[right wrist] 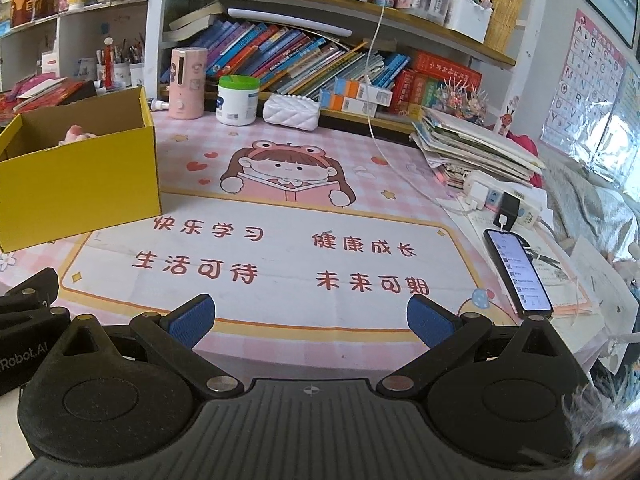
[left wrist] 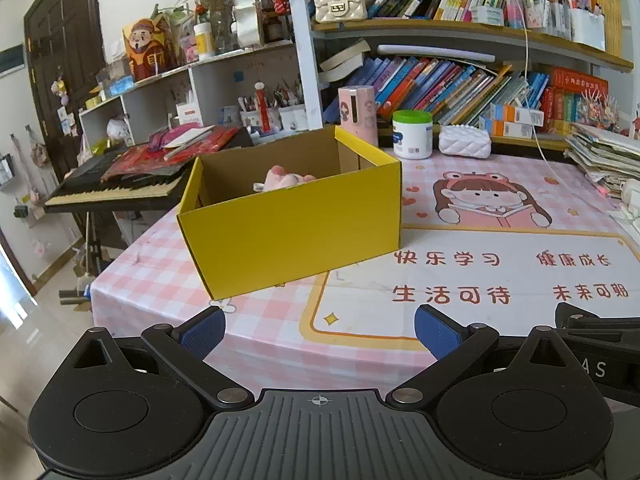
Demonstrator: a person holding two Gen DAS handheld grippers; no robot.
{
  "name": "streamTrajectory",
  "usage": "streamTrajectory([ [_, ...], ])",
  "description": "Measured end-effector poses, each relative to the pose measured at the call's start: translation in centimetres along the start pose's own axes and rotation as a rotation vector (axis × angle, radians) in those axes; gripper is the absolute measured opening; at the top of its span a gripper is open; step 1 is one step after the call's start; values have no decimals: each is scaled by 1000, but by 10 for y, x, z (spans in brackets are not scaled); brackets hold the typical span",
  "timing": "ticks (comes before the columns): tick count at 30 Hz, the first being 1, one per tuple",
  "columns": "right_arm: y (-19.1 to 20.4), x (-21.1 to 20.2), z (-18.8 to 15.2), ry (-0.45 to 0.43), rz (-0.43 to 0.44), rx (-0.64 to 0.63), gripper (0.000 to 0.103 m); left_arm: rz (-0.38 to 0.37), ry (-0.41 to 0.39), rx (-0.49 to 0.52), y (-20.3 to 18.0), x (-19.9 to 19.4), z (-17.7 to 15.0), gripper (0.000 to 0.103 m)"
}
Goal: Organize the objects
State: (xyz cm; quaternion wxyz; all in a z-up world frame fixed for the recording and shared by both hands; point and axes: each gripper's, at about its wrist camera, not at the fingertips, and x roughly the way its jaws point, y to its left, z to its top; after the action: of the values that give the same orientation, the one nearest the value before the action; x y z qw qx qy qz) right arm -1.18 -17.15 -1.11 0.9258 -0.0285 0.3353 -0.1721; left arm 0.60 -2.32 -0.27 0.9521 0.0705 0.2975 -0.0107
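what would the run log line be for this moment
left hand-held gripper open, empty | right hand-held gripper open, empty | pink plush toy inside yellow box | both grippers over desk mat

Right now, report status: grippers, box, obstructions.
Left gripper open, empty. Right gripper open, empty. Yellow box open-topped, pink toy inside. Nothing between grippers and box.

Both tools look alike: the left gripper [left wrist: 320, 332] and right gripper [right wrist: 310, 320] are matte black with ribbed grey centres, round silver pivot screws, blue textured fingertip pads [left wrist: 436, 334], and white lettering on the side.
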Motion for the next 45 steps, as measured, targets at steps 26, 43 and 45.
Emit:
streamTrajectory([
  [26, -18, 11, 1, 54, -34, 53, 103, -9, 30, 16, -20, 6, 4, 102],
  [43, -15, 15, -1, 84, -45, 76, 103, 7, 61, 10, -20, 11, 3, 102],
  [45, -15, 15, -1, 82, -46, 77, 103, 8, 61, 10, -20, 12, 3, 102],
])
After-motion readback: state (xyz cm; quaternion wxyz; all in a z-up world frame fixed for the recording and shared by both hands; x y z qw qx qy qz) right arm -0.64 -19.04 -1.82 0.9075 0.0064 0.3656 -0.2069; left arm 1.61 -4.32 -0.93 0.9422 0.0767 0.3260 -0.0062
